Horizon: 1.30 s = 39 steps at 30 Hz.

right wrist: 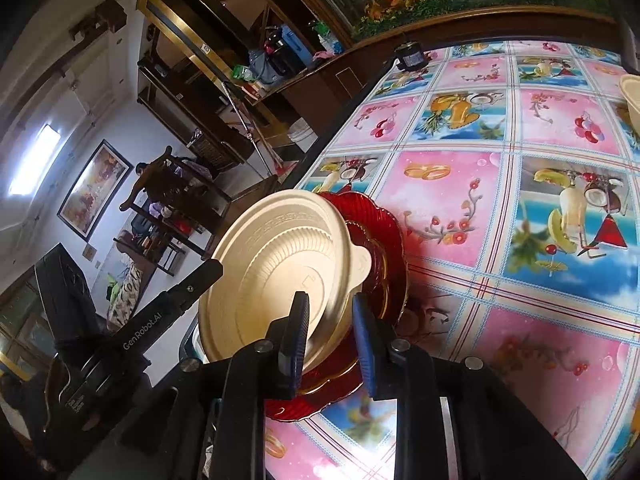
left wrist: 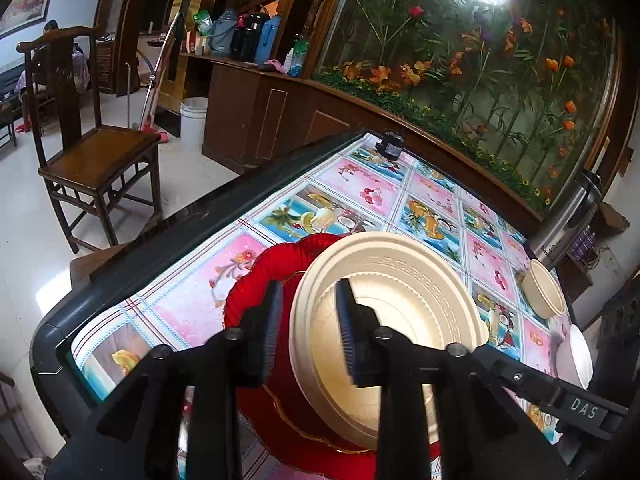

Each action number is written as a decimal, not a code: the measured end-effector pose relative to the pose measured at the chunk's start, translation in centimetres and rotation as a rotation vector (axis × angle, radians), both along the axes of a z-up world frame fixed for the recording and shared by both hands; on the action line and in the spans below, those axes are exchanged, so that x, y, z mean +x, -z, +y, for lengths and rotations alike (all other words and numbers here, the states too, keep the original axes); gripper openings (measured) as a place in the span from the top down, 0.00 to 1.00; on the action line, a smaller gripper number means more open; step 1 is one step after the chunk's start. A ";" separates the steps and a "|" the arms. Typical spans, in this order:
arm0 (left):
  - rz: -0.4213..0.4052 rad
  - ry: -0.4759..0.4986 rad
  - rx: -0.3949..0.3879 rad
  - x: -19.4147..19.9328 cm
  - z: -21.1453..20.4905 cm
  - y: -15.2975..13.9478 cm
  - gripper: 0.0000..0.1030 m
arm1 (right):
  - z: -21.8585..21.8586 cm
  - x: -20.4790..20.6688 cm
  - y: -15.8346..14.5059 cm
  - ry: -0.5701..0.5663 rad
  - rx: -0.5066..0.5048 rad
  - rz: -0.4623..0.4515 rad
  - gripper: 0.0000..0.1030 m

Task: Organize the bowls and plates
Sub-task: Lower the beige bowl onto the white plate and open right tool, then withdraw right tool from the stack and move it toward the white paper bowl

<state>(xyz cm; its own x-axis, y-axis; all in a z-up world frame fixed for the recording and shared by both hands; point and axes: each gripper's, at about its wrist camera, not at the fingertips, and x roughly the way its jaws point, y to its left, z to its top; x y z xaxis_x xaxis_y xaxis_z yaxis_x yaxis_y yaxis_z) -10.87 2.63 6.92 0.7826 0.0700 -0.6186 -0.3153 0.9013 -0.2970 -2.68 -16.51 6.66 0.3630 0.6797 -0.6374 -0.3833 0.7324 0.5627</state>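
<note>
Roughly, by item:
Cream plate (left wrist: 400, 280): tilted on edge over the red plate (left wrist: 256, 292), near the table's left edge.
Left gripper (left wrist: 308, 328): jaws part open and straddling the cream plate's rim; pads look clear of it, 1 finger (left wrist: 352, 332) inside the dish.
Right gripper (right wrist: 330, 340): jaws narrowly parted around the rim of the cream plate (right wrist: 272, 264); grip cannot be told.
Red plate (right wrist: 384, 248): flat on the fruit-print tablecloth (right wrist: 520, 240), under the cream one.
Around: 1 cream bowl (left wrist: 544, 288) and 1 white bowl (left wrist: 578, 356) at the right edge, well apart; steel flask (left wrist: 572, 220) beyond them; small black device (left wrist: 390, 146) at the far corner.
Off-table: wooden chair (left wrist: 92, 152), white bucket (left wrist: 194, 120).
</note>
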 end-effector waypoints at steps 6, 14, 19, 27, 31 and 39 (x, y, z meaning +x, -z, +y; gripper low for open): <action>-0.014 -0.026 0.032 -0.7 -0.1 -0.6 0.59 | -1.1 -0.1 -0.4 0.017 0.015 -0.010 0.75; -0.087 -0.020 0.127 -2.0 -3.2 -2.0 0.51 | -6.4 0.2 -1.1 0.150 0.037 -0.054 0.74; -0.109 0.098 0.184 -2.2 -8.2 -1.9 0.50 | -10.4 0.8 -1.3 0.255 0.048 -0.061 0.65; -0.082 0.355 0.288 -2.3 -17.4 0.4 0.50 | -14.3 0.7 -1.7 0.337 0.048 -0.077 0.64; -0.010 0.446 0.317 -1.4 -19.7 1.8 0.50 | -17.6 0.7 -2.0 0.414 0.043 -0.092 0.64; 0.081 0.515 0.256 -0.4 -20.4 2.9 0.50 | -22.9 0.7 -1.8 0.540 0.025 -0.099 0.60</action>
<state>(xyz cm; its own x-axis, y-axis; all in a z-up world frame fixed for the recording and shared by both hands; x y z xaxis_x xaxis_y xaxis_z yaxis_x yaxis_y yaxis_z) -11.24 -17.76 4.01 0.7061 -0.1519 -0.6916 0.1699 0.9845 -0.0429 -2.02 -39.38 8.42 0.7220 0.3943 -0.5686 -0.0084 0.8266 0.5627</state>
